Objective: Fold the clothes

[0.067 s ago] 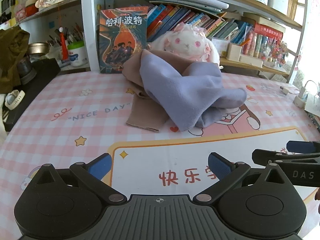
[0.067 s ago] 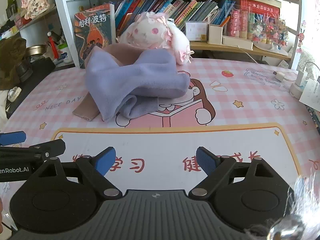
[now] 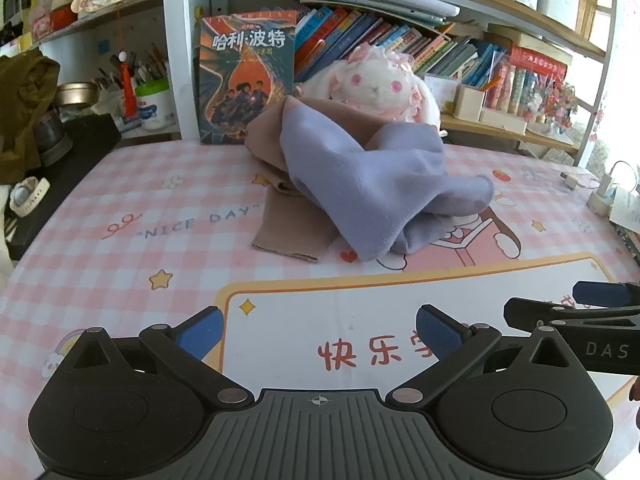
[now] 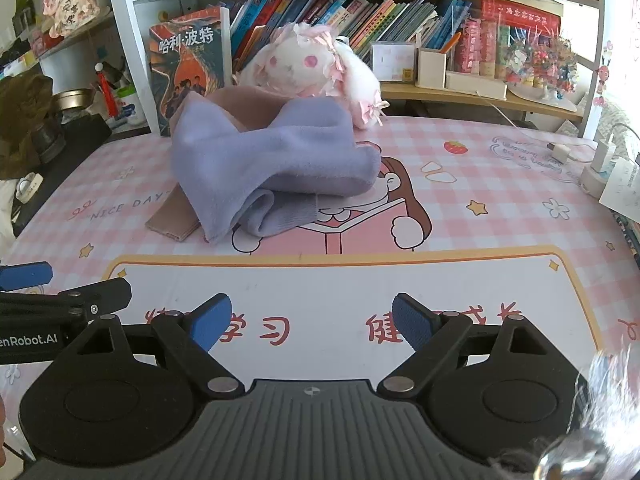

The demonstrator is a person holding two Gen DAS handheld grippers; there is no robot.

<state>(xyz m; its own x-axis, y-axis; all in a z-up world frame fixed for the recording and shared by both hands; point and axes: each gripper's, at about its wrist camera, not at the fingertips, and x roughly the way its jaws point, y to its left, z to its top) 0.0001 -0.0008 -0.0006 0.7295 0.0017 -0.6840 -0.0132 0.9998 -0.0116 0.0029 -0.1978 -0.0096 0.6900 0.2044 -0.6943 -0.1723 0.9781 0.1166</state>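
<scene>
A crumpled lilac garment lies heaped over a tan garment near the middle of the pink checked desk mat. Both lean against a white plush rabbit. My left gripper hovers open over the white panel of the mat, well short of the clothes, nothing between its blue pads. My right gripper is open and empty too, beside the left one. Its fingers show at the right edge of the left wrist view.
A bookshelf with an upright book and rows of books stands behind the clothes. A pen cup, a metal bowl and a dark cloth sit at far left. Chargers and cables lie at the right edge.
</scene>
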